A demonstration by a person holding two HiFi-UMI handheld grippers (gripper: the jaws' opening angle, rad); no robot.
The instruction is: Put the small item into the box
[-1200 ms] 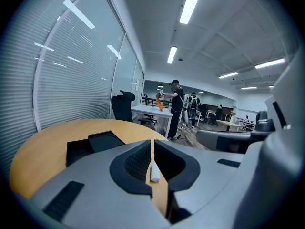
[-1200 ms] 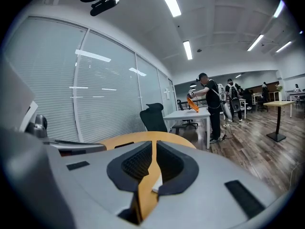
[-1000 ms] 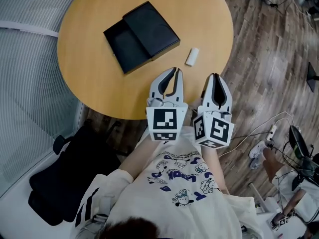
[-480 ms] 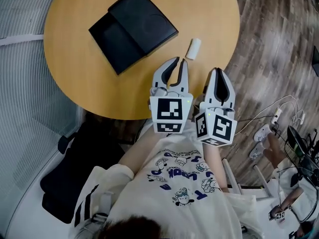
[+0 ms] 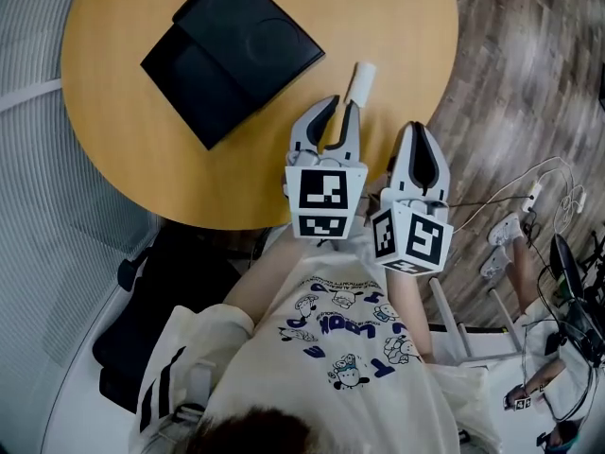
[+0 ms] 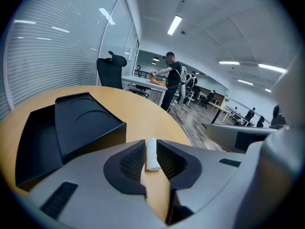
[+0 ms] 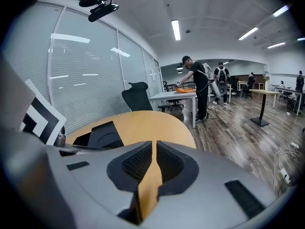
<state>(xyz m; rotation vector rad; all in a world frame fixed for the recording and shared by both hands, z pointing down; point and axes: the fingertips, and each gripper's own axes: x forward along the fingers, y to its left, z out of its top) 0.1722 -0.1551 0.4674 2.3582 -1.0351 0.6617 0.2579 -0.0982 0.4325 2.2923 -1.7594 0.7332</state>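
Small white item lies on counter, top centre, right of black box. Left tongs just opening, framing its near end, not pinching. Right tongs closed, empty. Item looks light, rigid, roll-prone: grip mid-length.

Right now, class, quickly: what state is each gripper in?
Left gripper: open, its jaws have just been opening; the small white item lies in line with the gap, not gripped.
Right gripper: shut, holding nothing.
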